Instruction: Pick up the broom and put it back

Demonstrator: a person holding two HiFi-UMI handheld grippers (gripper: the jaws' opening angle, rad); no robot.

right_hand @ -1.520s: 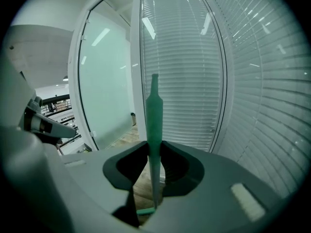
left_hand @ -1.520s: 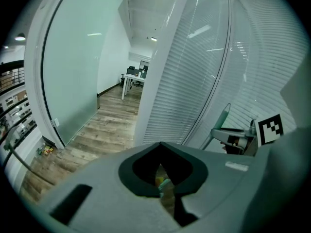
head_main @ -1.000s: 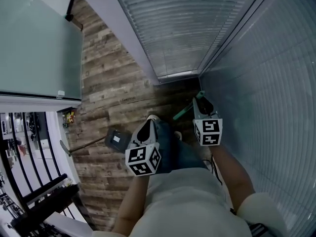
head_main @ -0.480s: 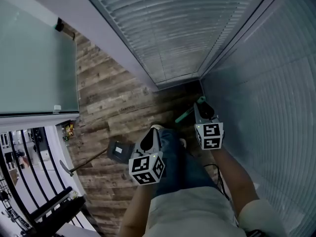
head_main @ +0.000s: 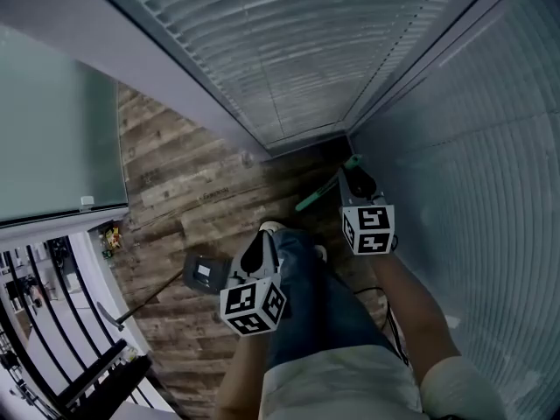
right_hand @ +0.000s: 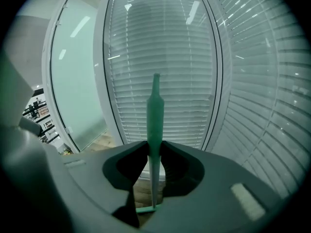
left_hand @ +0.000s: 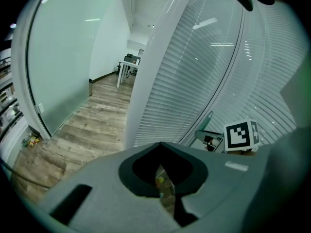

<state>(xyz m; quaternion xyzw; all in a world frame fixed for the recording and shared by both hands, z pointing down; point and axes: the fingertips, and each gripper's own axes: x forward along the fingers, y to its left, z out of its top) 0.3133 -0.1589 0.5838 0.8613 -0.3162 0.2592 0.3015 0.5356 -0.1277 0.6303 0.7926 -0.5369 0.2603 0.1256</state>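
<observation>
While we clamp the green broom handle [right_hand: 154, 120] between the jaws of our right hand-held gripper [right_hand: 154, 147], with the pads pressed against both sides of the shaft, its tapered end rises past them in front of the slatted blinds [right_hand: 160, 47]. In the head view this hand-held gripper sits close to the corner where two blind-covered windows meet. The handle slants away from its jaws toward the wooden floor [head_main: 175, 182].

Our left hand-held gripper [head_main: 259, 245] carries nothing, and its jaws are drawn together. It hangs over our jeans leg [head_main: 306, 296], near the right one but clear of the broom. Further left on the floor lies a dark dustpan [head_main: 204, 272] with a long thin handle. A frosted glass panel [head_main: 52, 129] stands beyond it.
</observation>
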